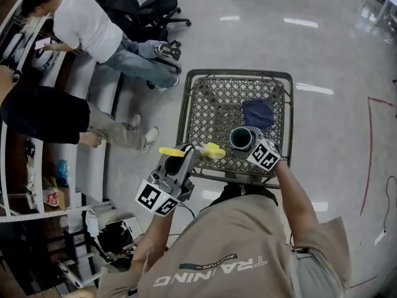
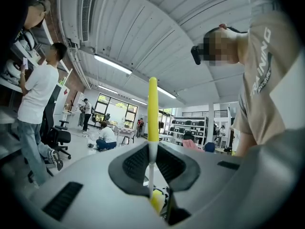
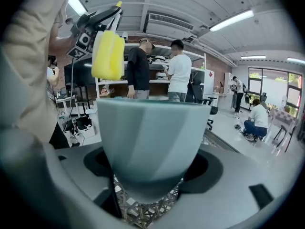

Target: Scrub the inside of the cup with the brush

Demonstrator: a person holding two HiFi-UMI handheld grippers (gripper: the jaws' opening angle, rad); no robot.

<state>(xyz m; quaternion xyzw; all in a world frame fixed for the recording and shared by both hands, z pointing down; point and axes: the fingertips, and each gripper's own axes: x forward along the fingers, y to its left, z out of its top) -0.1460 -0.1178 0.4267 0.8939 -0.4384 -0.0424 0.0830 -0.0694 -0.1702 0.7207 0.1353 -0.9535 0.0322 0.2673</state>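
A teal cup (image 1: 241,138) stands upright over the near edge of the wire cart (image 1: 205,113), with my right gripper (image 1: 249,148) shut on it. In the right gripper view the cup (image 3: 150,137) fills the space between the jaws. My left gripper (image 1: 184,156) is shut on a yellow brush (image 1: 186,151) lying level; its yellow head (image 1: 214,150) is just left of the cup, outside it. The left gripper view shows the brush handle (image 2: 152,109) sticking up between the closed jaws. From the right gripper view the brush head (image 3: 108,55) hangs above and left of the rim.
A dark blue cloth (image 1: 257,113) lies in the cart behind the cup. Two people (image 1: 87,27) stand at shelves (image 1: 37,185) to the left, with office chairs (image 1: 146,8) beyond. A red line (image 1: 370,148) marks the glossy floor on the right.
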